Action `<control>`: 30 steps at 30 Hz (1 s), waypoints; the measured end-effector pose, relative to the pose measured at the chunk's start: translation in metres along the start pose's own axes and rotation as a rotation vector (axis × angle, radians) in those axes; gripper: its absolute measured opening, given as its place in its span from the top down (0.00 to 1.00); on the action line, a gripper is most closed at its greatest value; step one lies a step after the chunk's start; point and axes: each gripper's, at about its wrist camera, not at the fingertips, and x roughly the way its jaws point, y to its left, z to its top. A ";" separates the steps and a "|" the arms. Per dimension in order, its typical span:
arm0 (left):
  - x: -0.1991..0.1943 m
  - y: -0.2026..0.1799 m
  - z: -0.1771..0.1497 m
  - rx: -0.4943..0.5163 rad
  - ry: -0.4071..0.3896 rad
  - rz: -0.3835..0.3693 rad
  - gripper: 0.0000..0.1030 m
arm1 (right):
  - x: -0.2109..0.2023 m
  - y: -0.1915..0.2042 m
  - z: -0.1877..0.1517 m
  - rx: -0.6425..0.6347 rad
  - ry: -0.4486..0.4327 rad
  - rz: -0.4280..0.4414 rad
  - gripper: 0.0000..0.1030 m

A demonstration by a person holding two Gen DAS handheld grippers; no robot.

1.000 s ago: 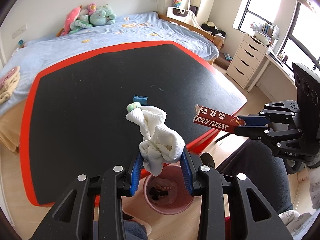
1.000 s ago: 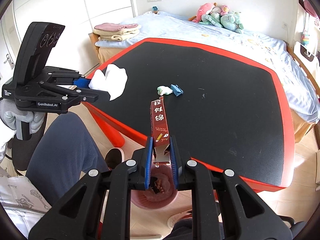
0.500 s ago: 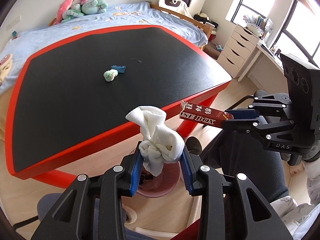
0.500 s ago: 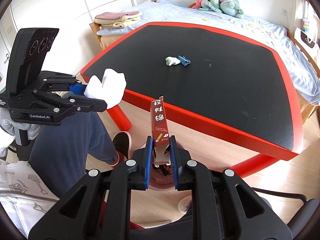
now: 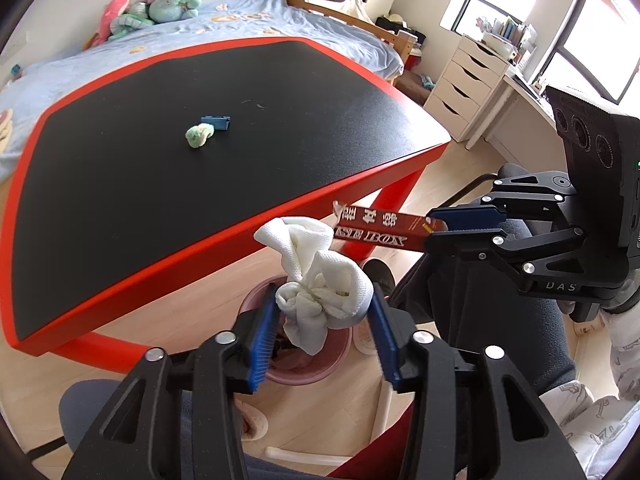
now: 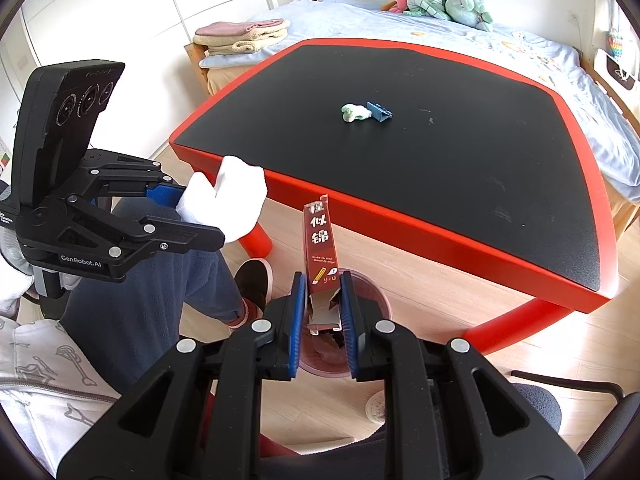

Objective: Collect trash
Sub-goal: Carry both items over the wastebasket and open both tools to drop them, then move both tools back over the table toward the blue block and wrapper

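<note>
My left gripper [image 5: 323, 312] is shut on a crumpled white tissue [image 5: 320, 280] and holds it over the pink trash bin [image 5: 340, 364] on the floor. My right gripper [image 6: 322, 300] is shut on a dark red carton [image 6: 320, 248], also above the bin [image 6: 380, 304]. The right gripper [image 5: 460, 226] with the carton [image 5: 372, 228] shows in the left wrist view; the left gripper [image 6: 188, 212] with the tissue [image 6: 236, 200] shows in the right wrist view. A green wad [image 5: 199, 134] and a blue clip [image 5: 216, 123] lie on the black table [image 5: 120, 200].
The red-edged table [image 6: 440, 184] stands beyond the bin, with red legs [image 6: 256, 240] near it. The person's legs [image 6: 152, 288] and shoe [image 6: 252, 284] are beside the bin. A bed [image 6: 440, 28] and white drawers [image 5: 468, 80] lie behind.
Both grippers have drawn back from the table and lowered, still holding the tissue and the carton; the bin now sits directly beneath them.
</note>
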 end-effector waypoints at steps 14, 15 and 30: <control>-0.007 0.016 -0.002 -0.065 -0.033 0.057 0.07 | -0.001 -0.011 -0.004 0.051 -0.016 -0.039 0.03; -0.007 0.017 -0.002 -0.067 -0.034 0.058 0.07 | 0.000 -0.012 -0.004 0.054 -0.016 -0.038 0.03; -0.015 0.034 0.019 -0.068 -0.065 0.084 0.07 | -0.006 -0.025 0.025 0.041 -0.062 -0.046 0.03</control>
